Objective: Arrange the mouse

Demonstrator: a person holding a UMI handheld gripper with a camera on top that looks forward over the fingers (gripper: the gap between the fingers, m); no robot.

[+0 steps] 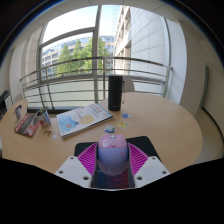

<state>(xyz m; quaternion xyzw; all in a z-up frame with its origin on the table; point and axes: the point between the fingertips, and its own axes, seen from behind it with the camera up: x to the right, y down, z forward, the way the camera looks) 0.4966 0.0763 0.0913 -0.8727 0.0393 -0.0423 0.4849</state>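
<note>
**Between the fingers: one mouse over a dark mat**

On the round pale wooden table (pixel 165 120) one of each main thing could be counted: one lilac, dome-shaped computer mouse (pixel 112 150), one black rectangular mouse mat (pixel 140 146), one tall dark cylinder (pixel 115 92) that looked like a speaker or flask, and one open magazine with a blue-toned page (pixel 82 119). Two small boxes or packets, reddish and brownish (pixel 28 124), lay close together near the table's far side from the cylinder, with a thin pen-like stick (pixel 55 125) just beside the magazine.

Much stayed hard to read. The mat was largely covered by the mouse and the fingers, so only its far edge and corners showed. The lower part of the mouse was hidden down between the pads. The small packets were too tiny to name, and a dark object at the table's rim beyond them was cut off. Behind the table ran a railing (pixel 80 75) and large windows (pixel 70 40) with buildings and trees outside.

The hand-held gripper (pixel 112 170) was opened about as wide as the mouse. Its two magenta pads (pixel 88 160) sat at either flank of the mouse, seemingly pressing on it, with no gap visible at either side. The mouse sat above the mat's near half, well short of the cylinder.
</note>
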